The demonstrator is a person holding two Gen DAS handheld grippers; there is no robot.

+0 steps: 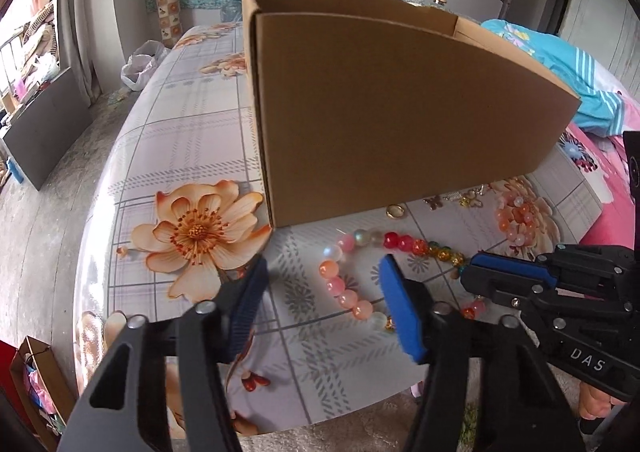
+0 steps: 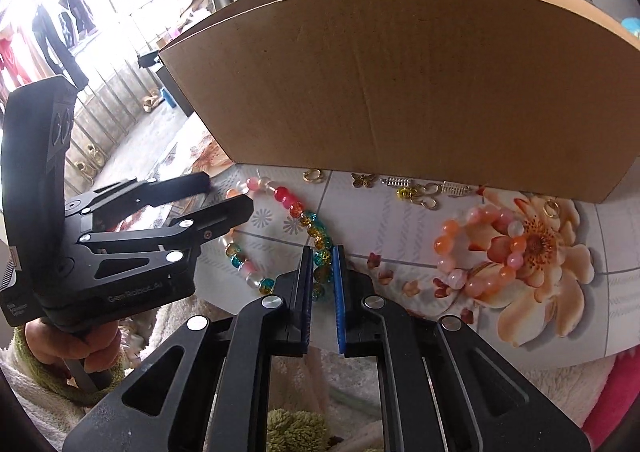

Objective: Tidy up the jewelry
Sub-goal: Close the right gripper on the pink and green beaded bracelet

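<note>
A multicoloured bead bracelet (image 1: 400, 242) lies on the flowered tablecloth in front of a cardboard box (image 1: 400, 111). My left gripper (image 1: 324, 284) hangs over its pink beads, jaws apart, with the beads between the pads and the left pad clear of them. My right gripper (image 1: 466, 272) comes in from the right. In the right wrist view my right gripper (image 2: 323, 264) is shut on the bracelet's (image 2: 298, 207) teal and amber beads. My left gripper (image 2: 228, 191) stands open at the bracelet's far left side, held by a hand.
An orange and pink bead bracelet (image 2: 480, 248) lies to the right on a printed flower. Small charms line the box's (image 2: 400, 71) foot: gold ring (image 2: 313, 174), butterfly (image 2: 363, 179), silver pieces (image 2: 396, 183). The table's (image 1: 180, 131) near edge is close below the grippers.
</note>
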